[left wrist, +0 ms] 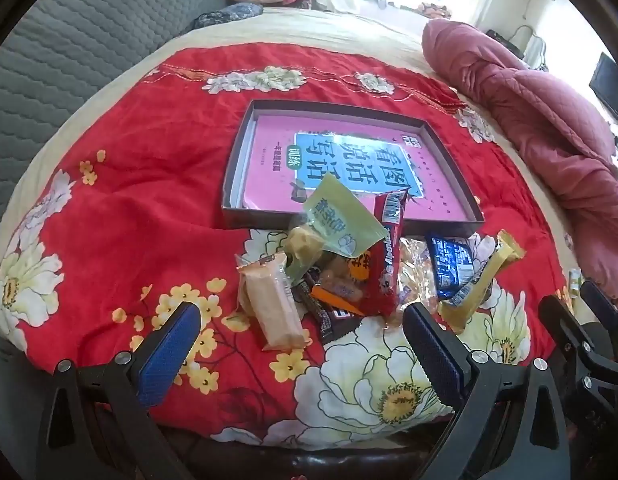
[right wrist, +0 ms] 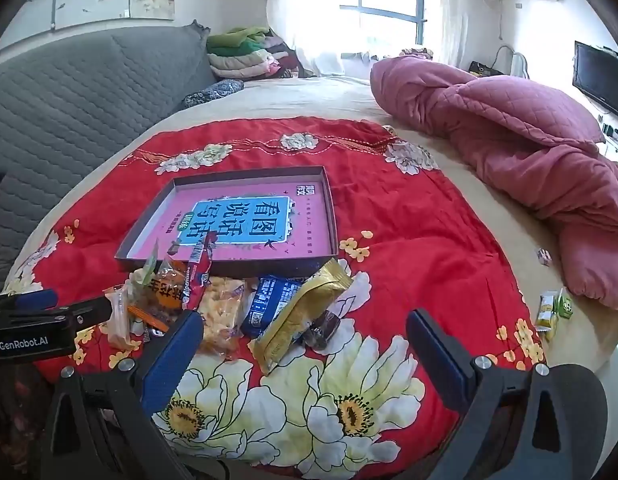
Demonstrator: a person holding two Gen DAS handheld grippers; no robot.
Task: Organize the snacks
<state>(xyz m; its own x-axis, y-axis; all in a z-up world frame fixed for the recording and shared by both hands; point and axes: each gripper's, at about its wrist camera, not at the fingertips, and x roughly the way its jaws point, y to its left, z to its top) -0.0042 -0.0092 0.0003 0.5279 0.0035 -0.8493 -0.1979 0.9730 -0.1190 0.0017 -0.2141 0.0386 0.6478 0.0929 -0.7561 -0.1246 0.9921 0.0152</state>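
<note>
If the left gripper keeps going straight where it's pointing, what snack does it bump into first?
Probably the beige wrapped cake, lying nearest between the open left gripper fingers, with the brown chocolate bar right beside it. Depth is hard to judge.

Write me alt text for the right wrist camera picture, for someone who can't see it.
A pile of wrapped snacks lies on a red floral quilt, in front of a shallow box with a pink book inside. The open right tool hovers over the nearest gold packet; the left tool shows at the left edge.
</note>
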